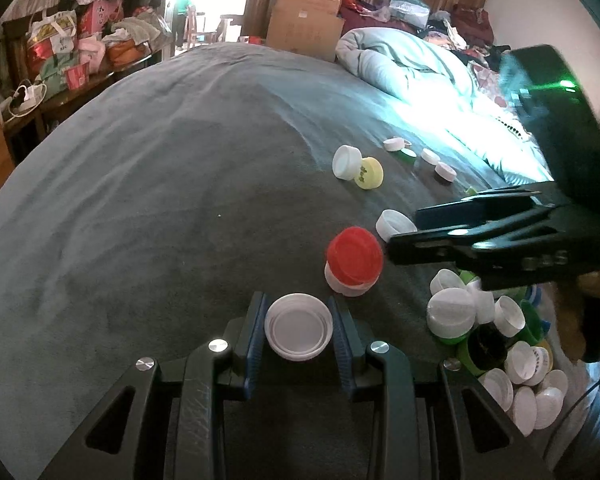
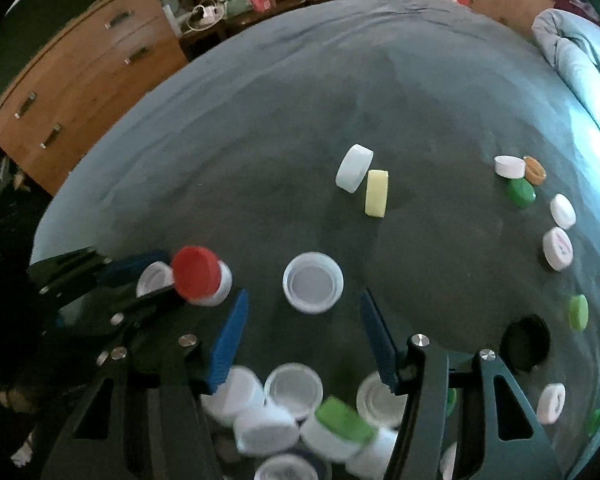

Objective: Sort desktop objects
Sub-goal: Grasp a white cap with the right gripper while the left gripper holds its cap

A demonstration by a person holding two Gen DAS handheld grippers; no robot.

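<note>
Your left gripper [image 1: 299, 330] is clamped on a white cap [image 1: 299, 333], open side up, low centre of the left wrist frame, blue pads touching both sides. Just above it a red cap [image 1: 355, 255] sits tilted on another white cap [image 1: 350, 282] on the grey blanket [image 1: 160, 184].

Right wrist view shows what the left one hides: your right gripper [image 2: 300, 336] has its jaws apart, nothing pinched, and an upturned white cap [image 2: 313, 288] lies on the blanket just beyond the fingertips, not touched. Below, a blurred heap of caps [image 2: 300, 420], mostly white, one green.

That view also catches the left gripper from the side at left centre, beside the red cap.

Left view shows the right gripper reaching in from the right edge, pointing left over the heap.

Further up: a white and a yellow cap [image 2: 377, 193] on edge, touching.
</note>
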